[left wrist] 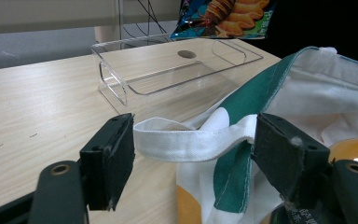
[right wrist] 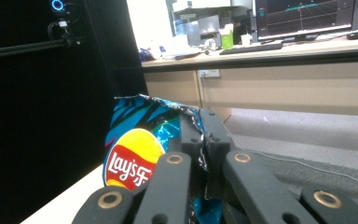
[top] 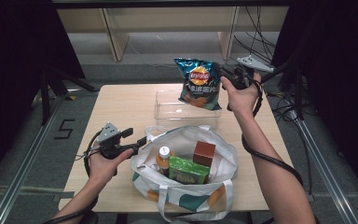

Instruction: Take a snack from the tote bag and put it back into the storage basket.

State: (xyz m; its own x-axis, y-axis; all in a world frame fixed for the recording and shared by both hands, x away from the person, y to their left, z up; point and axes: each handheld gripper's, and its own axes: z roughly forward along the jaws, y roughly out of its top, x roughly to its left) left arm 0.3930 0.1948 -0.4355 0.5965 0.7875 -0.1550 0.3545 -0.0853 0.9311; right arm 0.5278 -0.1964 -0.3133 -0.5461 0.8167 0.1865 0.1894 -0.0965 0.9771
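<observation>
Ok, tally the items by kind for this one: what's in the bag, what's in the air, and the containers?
Containers: 2, tote bag and clear tray
Chip bags: 1, chip bag
Bottles: 1, orange bottle
Boxes or packs: 2, green pack and brown box
Total: 6

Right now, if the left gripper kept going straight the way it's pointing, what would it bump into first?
The left gripper would probably meet the white strap of the tote bag first; the strap already lies between its open jaws. Depth is hard to judge.
</observation>
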